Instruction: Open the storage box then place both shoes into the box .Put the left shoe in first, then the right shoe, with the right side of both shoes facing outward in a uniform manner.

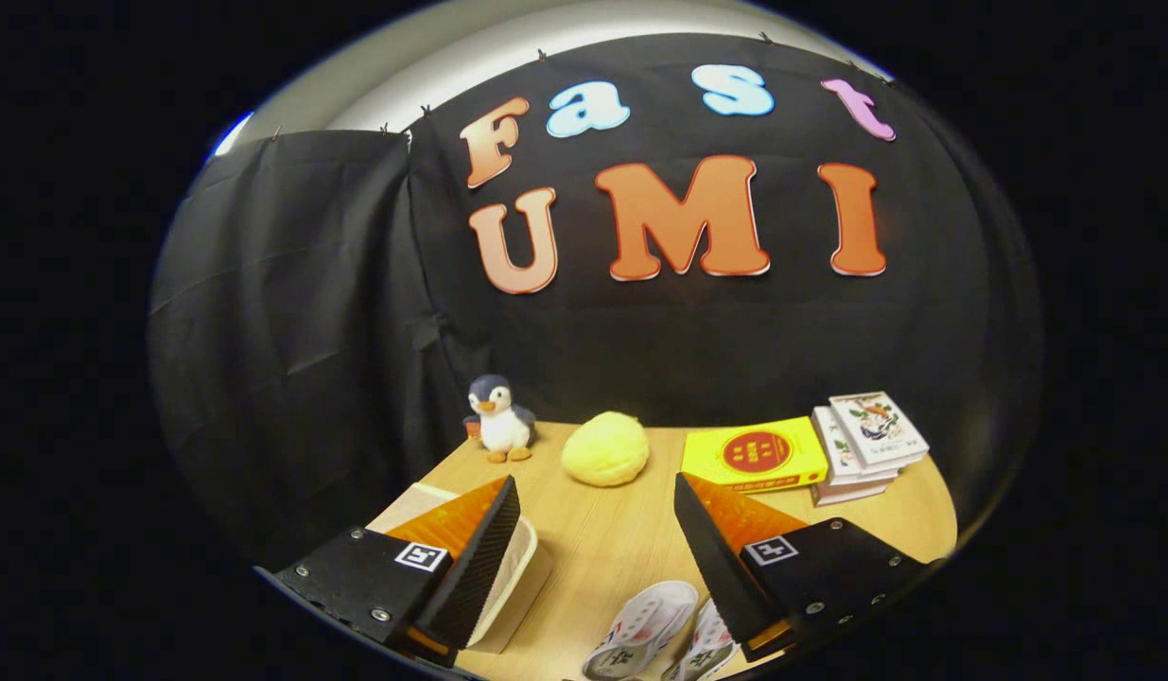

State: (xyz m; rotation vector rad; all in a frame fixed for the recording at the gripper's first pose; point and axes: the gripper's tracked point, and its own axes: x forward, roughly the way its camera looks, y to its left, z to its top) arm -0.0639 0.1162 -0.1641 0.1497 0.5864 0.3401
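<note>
2 black ribbed fingers of the gripper point(598, 558) stand wide apart above the light wooden bench point(602, 539), holding nothing. Behind the left finger sits the cream-coloured storage box point(517, 577), partly hidden, so I cannot tell whether its lid is open. 2 white patterned shoes point(664, 634) lie side by side beside the right finger, below it. Risks: reaching for the box with it hidden could clip its rim; the close-set shoes invite grabbing the wrong 1 first, or both.
</note>
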